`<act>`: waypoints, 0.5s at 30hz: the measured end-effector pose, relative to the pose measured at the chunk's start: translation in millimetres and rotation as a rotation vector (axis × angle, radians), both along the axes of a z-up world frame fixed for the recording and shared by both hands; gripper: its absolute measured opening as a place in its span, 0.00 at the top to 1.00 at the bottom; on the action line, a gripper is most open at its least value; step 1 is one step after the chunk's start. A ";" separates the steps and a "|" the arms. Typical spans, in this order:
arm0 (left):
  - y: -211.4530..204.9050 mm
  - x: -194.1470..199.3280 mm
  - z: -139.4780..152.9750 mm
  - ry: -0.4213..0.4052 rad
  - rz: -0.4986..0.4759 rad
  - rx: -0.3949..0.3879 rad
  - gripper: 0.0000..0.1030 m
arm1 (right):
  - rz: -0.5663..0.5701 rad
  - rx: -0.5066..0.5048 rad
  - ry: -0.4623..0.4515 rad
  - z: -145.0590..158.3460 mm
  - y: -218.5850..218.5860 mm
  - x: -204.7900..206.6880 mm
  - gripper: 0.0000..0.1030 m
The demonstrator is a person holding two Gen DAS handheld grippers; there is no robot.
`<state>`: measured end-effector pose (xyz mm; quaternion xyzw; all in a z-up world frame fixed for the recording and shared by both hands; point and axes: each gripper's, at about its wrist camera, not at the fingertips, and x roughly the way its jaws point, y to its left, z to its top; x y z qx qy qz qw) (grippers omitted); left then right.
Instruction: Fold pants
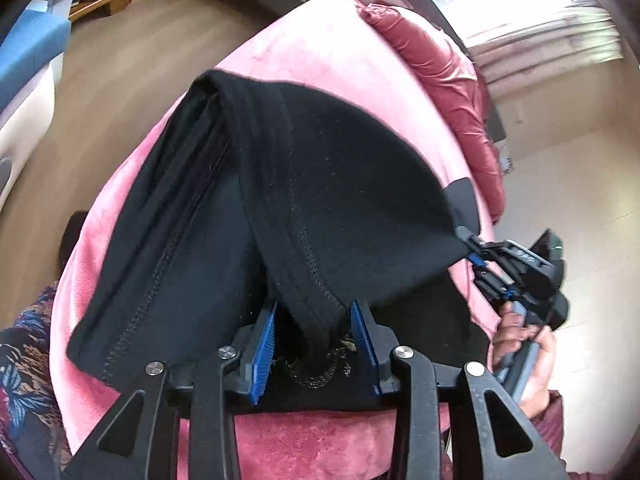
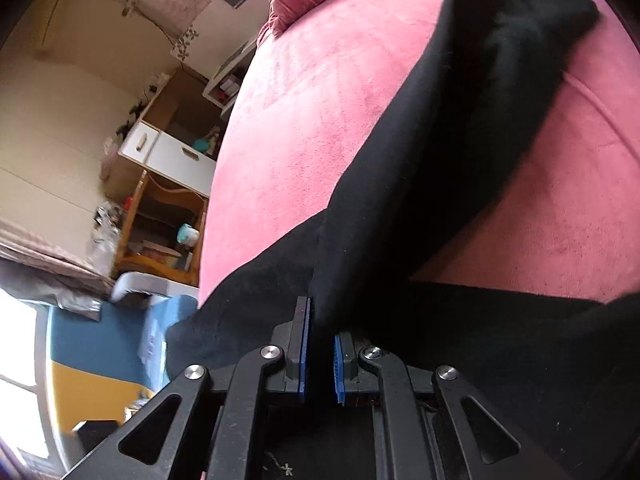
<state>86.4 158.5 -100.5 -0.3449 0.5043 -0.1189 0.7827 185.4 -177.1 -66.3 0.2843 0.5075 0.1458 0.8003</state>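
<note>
Pink bed cover point(image 1: 328, 60) under black pants point(image 1: 304, 184); left gripper point(image 1: 316, 332) parted around waistband, right gripper point(image 2: 319, 344) clamped on fabric.

Pants point(image 1: 320, 168): black knit cloth, matt, faintly linty, raised stitched seams. Bed cover point(image 1: 320, 68): pink plush cloth, velvety nap. Quilt point(image 1: 440, 64): red cloth, satiny sheen, puckered. Left gripper point(image 1: 316, 344): matt black plastic links, shiny metal rivets, ribbed blue pads point(image 1: 266, 348). Right gripper point(image 2: 320, 344): same finish. Floor point(image 1: 132, 52): smooth wood look. Shelf point(image 2: 156, 216): pale wood.
</note>
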 end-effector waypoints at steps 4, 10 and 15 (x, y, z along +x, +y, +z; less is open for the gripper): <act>-0.8 10.0 17.7 -0.089 0.004 -0.002 0.92 | 0.037 -0.016 -0.011 2.6 4.0 1.0 0.90; 17.2 62.1 98.1 -0.308 0.007 0.035 0.95 | 0.058 0.107 -0.106 31.8 4.4 6.6 0.92; 35.1 89.8 149.9 -0.436 -0.030 0.142 0.95 | 0.147 0.128 -0.150 40.6 21.0 -14.9 0.92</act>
